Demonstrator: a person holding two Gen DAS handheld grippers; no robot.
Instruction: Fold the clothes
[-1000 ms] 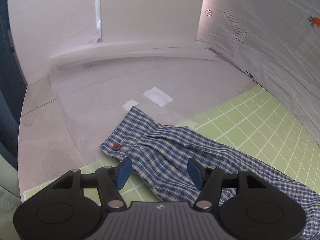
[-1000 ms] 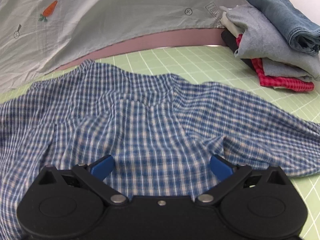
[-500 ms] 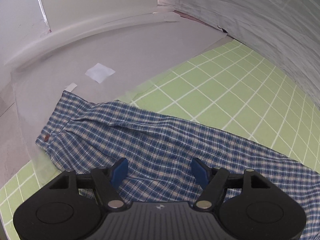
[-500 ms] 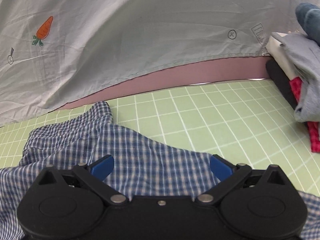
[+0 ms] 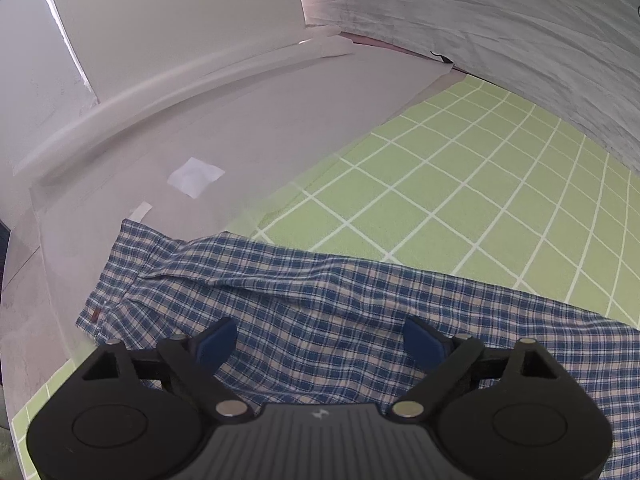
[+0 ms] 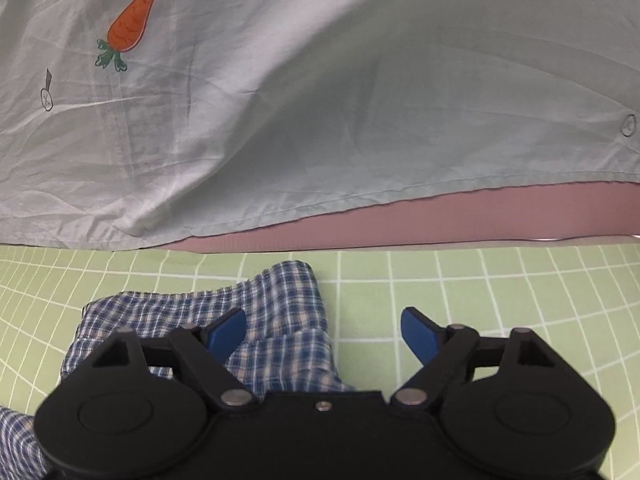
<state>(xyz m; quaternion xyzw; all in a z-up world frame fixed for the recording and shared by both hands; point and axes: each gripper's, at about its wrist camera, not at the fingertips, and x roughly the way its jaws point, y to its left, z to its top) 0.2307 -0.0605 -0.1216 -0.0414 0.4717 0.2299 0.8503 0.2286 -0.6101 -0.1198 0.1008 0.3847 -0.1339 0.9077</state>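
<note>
The blue plaid shirt (image 5: 320, 312) lies rumpled on the bench's green grid mat (image 5: 480, 208), its buttoned cuff (image 5: 100, 312) at about nine o'clock in the left wrist view, resting on the grey sheet (image 5: 220, 120) beside the mat; the left gripper (image 5: 320, 340) hovers over the sleeve with its jaws wide and nothing between them. A second ago that view looked down on the cuff end; now it has swung toward three o'clock along the sleeve. The right gripper (image 6: 322, 330), jaws wide and empty too, has travelled from over the shirt's broad middle to its far edge, where a cloth corner (image 6: 292, 280) lies at eleven o'clock just short of the carrot-printed sheet (image 6: 280, 100); the clothes pile has left its view. I judge both grippers are spreading out to find edges for a fold; no crease is shown yet.
</note>
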